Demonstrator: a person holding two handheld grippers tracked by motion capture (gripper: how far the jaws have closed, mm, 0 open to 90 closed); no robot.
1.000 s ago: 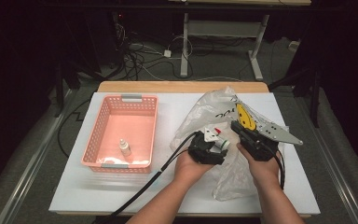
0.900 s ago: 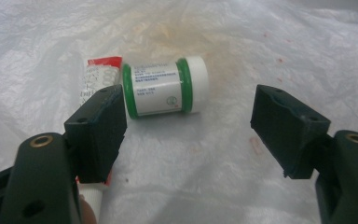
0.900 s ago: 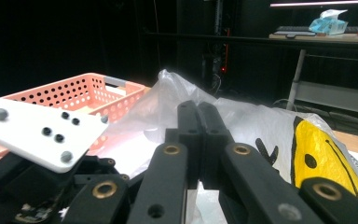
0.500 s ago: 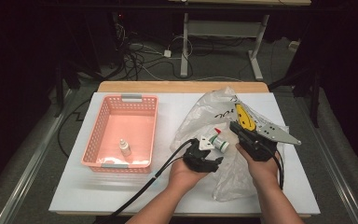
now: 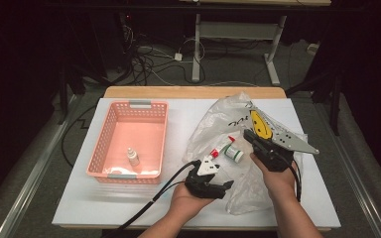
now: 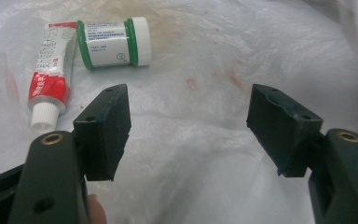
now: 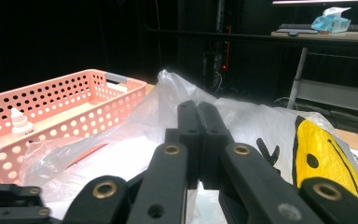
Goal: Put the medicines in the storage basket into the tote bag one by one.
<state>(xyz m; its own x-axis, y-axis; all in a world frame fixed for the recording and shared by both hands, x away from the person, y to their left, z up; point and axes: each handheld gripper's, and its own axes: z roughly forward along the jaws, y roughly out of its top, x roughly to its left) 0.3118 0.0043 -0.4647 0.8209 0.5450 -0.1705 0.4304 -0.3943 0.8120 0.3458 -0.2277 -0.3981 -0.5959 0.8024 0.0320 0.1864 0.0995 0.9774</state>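
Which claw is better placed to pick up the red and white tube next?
Left. The left claw is open with the tube and green-banded jar lying just ahead on the plastic bag. The right claw is shut, apparently pinching the bag.

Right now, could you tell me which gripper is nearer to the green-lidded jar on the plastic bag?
Right. The right gripper sits just beside the jar; the left gripper hangs farther back, towards the person.

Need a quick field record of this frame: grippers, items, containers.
left gripper: jaws open, nothing between them, over the plastic bag; jaws just opened slightly
right gripper: shut, pinching the plastic bag
tube: red and white, lying on the bag
jar: white with green bands, on its side beside the tube
basket: pink, holds a small dropper bottle
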